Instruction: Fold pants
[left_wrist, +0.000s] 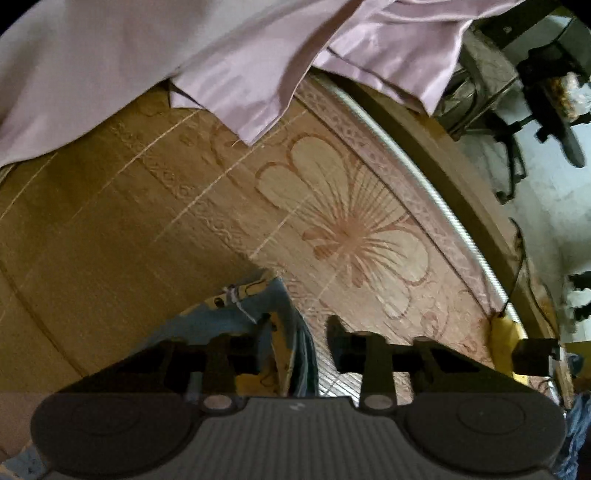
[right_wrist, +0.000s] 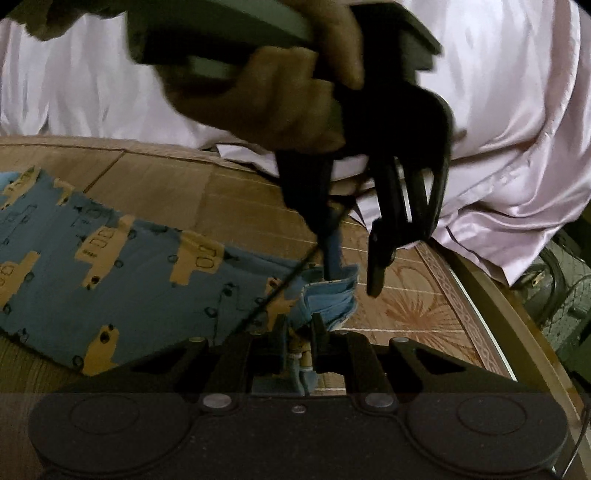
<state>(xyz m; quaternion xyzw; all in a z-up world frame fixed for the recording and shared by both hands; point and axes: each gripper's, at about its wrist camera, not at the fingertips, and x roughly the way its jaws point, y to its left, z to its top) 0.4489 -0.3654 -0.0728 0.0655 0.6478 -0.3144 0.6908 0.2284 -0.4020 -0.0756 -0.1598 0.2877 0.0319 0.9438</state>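
Two black two-finger grippers meet at one near corner of the blue cotton pants with yellow vehicle prints (right_wrist: 110, 273), spread leftward on a woven floral mat (left_wrist: 343, 229): the right gripper (right_wrist: 299, 334) is clenched on the edge, while the left gripper (left_wrist: 297, 328) stands parted, fabric touching its left finger.

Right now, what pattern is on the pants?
Blue pants with yellow blocky shapes; right wrist view.
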